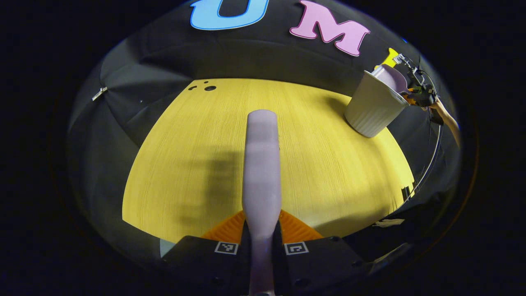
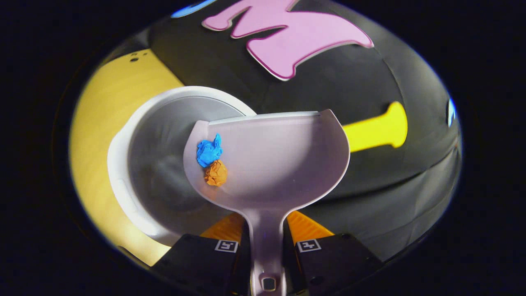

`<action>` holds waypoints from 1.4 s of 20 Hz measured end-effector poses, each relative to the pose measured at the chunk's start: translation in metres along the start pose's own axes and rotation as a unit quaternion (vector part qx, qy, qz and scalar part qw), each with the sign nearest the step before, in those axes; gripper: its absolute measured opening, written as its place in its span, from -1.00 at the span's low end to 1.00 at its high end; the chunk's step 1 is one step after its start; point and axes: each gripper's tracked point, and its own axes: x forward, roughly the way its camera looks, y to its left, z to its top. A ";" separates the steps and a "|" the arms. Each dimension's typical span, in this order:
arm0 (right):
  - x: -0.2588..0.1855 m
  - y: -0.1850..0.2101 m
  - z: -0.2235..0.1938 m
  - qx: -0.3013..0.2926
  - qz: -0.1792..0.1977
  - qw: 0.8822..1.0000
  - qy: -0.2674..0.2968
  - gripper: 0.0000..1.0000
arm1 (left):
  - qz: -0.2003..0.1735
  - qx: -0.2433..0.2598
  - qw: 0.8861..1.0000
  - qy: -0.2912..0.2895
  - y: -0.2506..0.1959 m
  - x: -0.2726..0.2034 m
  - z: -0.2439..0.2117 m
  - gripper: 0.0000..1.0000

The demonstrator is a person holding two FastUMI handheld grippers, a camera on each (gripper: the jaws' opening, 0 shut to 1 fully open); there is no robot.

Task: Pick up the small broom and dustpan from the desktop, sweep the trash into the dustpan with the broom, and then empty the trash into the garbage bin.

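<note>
Right gripper (image 2: 266, 246), fingers closed on the dustpan (image 2: 279, 164) handle, is holding the pan above the bin (image 2: 123, 172), its left part overlapping the bin's open mouth. Blue paper wad (image 2: 208, 151) and orange paper wad (image 2: 216, 173) are lying touching each other at the pan's left side, over the bin. Left gripper (image 1: 261, 246) is clamping the broom (image 1: 261, 164), its fingers pressing both sides; the broom is reaching out over the yellow worktop (image 1: 185, 164), well apart from the bin (image 1: 374, 107).
</note>
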 end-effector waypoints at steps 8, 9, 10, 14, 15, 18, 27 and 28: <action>-0.012 -0.033 -0.005 -0.201 -0.078 0.974 -0.068 -0.26 | 0.011 0.011 1.000 0.000 0.004 -0.005 -0.001 -0.46; -0.012 -0.041 -0.010 -0.217 -0.085 0.970 -0.073 -0.26 | 0.010 0.007 1.000 0.002 0.004 -0.004 -0.002 -0.40; -0.013 -0.047 -0.014 -0.230 -0.092 0.966 -0.076 -0.26 | 0.011 0.005 1.000 0.004 0.004 -0.003 -0.003 -0.40; -0.011 -0.053 -0.019 -0.278 -0.114 0.951 -0.079 -0.27 | 0.019 0.019 1.000 0.009 0.005 -0.004 -0.007 -0.47; -0.012 -0.055 -0.019 -0.293 -0.123 0.945 -0.080 -0.27 | 0.019 0.024 1.000 0.009 0.003 -0.004 -0.007 -0.47; -0.011 -0.058 -0.018 -0.336 -0.134 0.929 -0.081 -0.27 | 0.009 0.027 1.000 0.007 -0.001 -0.004 -0.004 -0.47; -0.014 -0.066 -0.032 -0.175 -0.067 0.980 -0.067 -0.26 | 0.005 0.032 0.999 0.001 -0.014 -0.004 0.005 -0.46; -0.015 -0.073 -0.030 -0.130 -0.054 0.988 -0.062 -0.26 | 0.008 0.035 0.999 0.002 -0.013 -0.004 0.007 -0.46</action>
